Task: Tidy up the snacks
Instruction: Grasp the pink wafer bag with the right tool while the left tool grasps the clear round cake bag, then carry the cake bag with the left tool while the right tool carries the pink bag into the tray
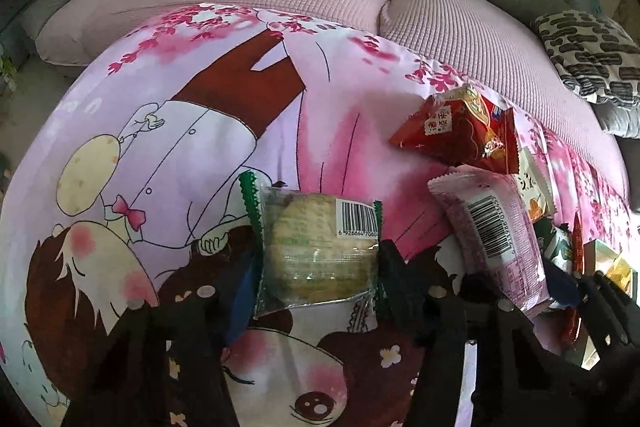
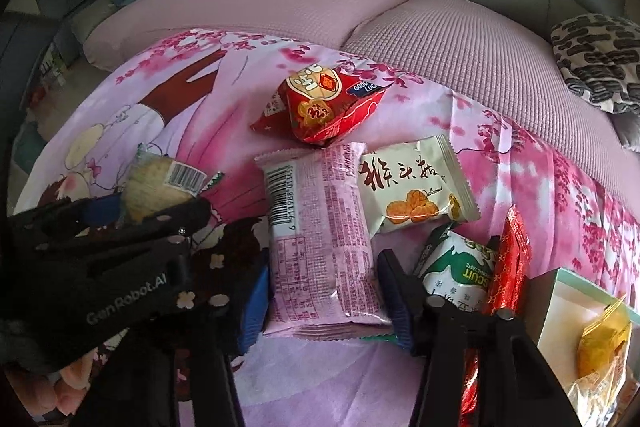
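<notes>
Barely begun: left claw (image 1: pixel 318 261) pinches the clear biscuit pack (image 1: pixel 316 247); right claw (image 2: pixel 326 293) pinches the pink packet (image 2: pixel 320 247); snacks at two o'clock remain unsorted.

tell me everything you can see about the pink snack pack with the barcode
The pink snack pack is a long, glossy plastic pillow wrapper with crimped ends, lying flat on the cartoon-print cloth with its back up: a barcode near the far end and dense pink print below. The right gripper has its blue pads against both sides of its near end. Its far end meets the red snack bag; the cream packet sits alongside.
</notes>
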Available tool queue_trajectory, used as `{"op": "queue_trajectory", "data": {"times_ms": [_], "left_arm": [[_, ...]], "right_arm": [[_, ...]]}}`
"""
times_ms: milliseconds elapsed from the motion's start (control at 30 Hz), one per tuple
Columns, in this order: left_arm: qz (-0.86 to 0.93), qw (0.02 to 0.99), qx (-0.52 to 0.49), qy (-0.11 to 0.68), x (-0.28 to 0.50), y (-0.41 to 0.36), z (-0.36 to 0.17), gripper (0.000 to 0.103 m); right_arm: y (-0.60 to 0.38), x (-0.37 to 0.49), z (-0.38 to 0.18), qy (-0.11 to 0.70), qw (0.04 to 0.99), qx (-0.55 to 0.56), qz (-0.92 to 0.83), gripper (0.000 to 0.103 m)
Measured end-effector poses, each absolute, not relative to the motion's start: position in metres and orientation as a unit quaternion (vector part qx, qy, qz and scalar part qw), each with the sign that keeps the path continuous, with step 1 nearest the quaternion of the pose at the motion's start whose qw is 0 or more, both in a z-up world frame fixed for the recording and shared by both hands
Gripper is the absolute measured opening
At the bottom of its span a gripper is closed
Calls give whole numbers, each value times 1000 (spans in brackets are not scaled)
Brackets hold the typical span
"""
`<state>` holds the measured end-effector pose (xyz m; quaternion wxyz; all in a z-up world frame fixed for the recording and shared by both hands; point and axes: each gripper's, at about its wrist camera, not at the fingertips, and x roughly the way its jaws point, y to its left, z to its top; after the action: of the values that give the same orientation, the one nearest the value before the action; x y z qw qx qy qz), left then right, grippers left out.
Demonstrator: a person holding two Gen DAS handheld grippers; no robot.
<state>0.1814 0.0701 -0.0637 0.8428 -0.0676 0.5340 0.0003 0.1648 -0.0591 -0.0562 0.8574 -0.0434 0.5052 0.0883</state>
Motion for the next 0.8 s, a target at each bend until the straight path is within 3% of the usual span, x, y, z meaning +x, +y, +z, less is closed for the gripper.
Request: {"op": "queue_trajectory", "data": {"times_ms": [167, 800], "left_arm": [[4, 843, -66, 534, 178, 71, -59, 55], [-62, 873, -63, 479, 138, 32, 1, 54]], "right_arm": [[-59, 155, -49, 496, 863, -38, 88, 43], [-126, 63, 32, 410, 907, 92, 6, 43]]}}
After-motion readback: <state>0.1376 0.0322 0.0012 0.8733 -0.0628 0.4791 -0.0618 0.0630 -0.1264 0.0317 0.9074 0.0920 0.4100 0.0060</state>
